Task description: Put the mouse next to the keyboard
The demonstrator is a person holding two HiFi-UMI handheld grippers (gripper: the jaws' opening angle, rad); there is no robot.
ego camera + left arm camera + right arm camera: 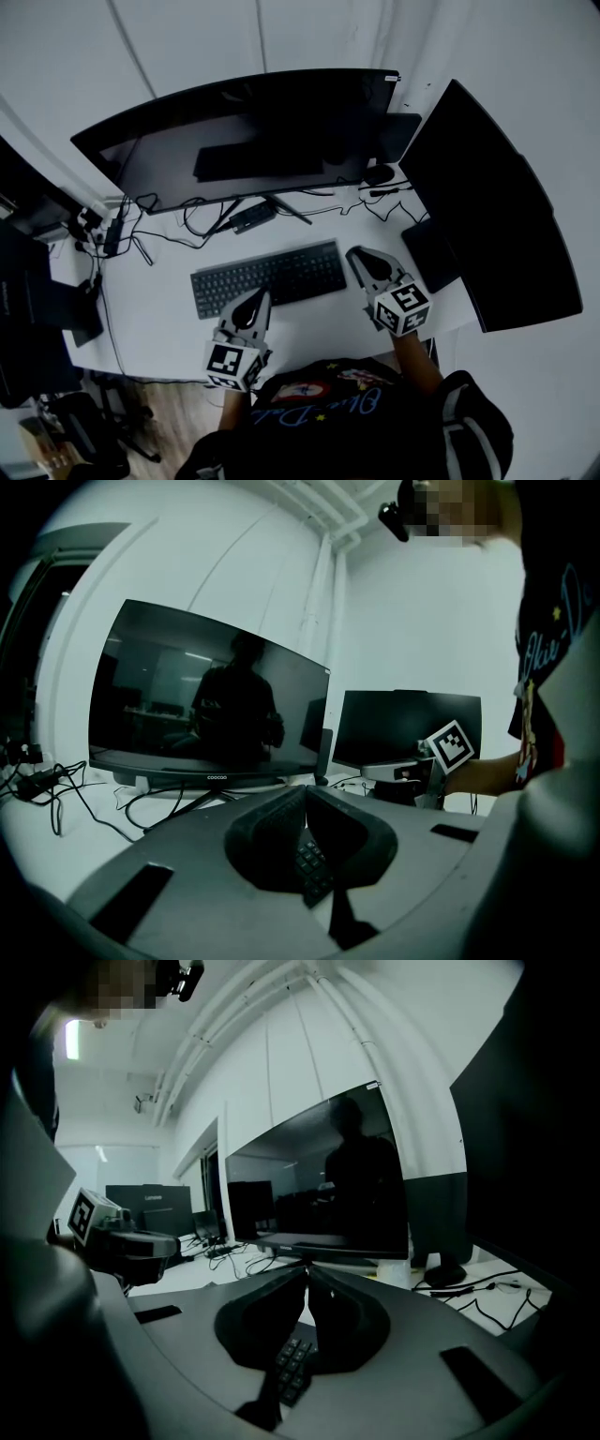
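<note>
Your right tool [354, 251] is the one to use. It sits just off the right end of the keyboard [269, 278], with its jaws pressed together and nothing in them. Your left tool [262, 296] is closed tight and empty too. It is down at the keyboard's near edge, so it is much farther from the job.

The small dark round thing I take for the mouse [380, 174] lies on the white worktop [159, 319]. From your right tool it is at about 12 o'clock, a bit toward 1. It is well apart from the keyboard, back by the foot of the big monitor [244, 141] and near the side monitor [487, 216], with a wire just beside it.

Your right tool now points toward about 11 o'clock, so the mouse is off to its right, not straight ahead. You need to turn a little to face it. The mouse is too small here to tell which way its long side runs. I think the jaws must open wide before you reach.
</note>
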